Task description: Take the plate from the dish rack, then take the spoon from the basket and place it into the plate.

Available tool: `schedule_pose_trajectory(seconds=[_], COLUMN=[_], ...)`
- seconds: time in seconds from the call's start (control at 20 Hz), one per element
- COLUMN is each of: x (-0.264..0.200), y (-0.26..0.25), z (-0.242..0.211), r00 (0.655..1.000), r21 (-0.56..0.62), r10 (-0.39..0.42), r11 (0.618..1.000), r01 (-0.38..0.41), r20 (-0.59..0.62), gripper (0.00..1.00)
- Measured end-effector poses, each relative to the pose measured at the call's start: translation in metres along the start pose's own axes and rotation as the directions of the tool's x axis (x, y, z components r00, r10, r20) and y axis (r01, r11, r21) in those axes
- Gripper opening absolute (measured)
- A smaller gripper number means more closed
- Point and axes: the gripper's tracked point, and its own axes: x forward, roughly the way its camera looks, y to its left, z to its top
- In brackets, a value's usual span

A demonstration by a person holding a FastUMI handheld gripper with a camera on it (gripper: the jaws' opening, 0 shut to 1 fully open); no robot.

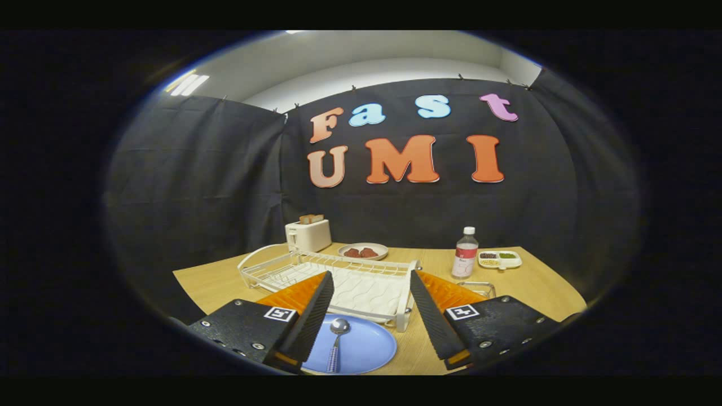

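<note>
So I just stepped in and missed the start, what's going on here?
A person holds the tool open above the table, gripping nothing. Between its fingers lies the blue plate with the spoon on it, just in front of the white dish rack. The task looks done.

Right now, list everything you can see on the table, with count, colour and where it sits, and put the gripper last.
plate: one, blue, on the table between the fingers, just in front of the dish rack.
spoon: one, silver bowl with a patterned handle, lying in the plate.
dish rack: one, white, beyond the plate.
toaster: one, cream, behind the rack, bread in its slots.
small plate: one, white, beside the toaster, holding reddish pieces.
bottle: one, clear with a white cap, beyond the right-side finger.
divided dish: one, white, next to the bottle, holding dark, yellow and green bits.
table: one, light wood.
gripper: one, fingers open, apart over the plate, touching nothing.
</note>
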Motion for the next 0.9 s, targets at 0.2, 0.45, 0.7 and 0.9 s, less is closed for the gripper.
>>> schedule_pose_trajectory(seconds=[0.2,0.45,0.7,0.9], x=[-0.003,-0.010,-0.010,-0.013], y=[-0.019,-0.024,-0.016,-0.012], z=[0.044,0.071,0.081,0.087], r00=[0.992,0.980,0.976,0.973], r21=[-0.012,-0.019,-0.029,-0.062], r10=[-0.092,-0.149,-0.147,-0.153], r11=[0.996,0.988,0.988,0.984], r01=[0.094,0.153,0.154,0.166], r20=[0.090,0.131,0.163,0.175], gripper=[0.87,0.88,0.91,0.92])
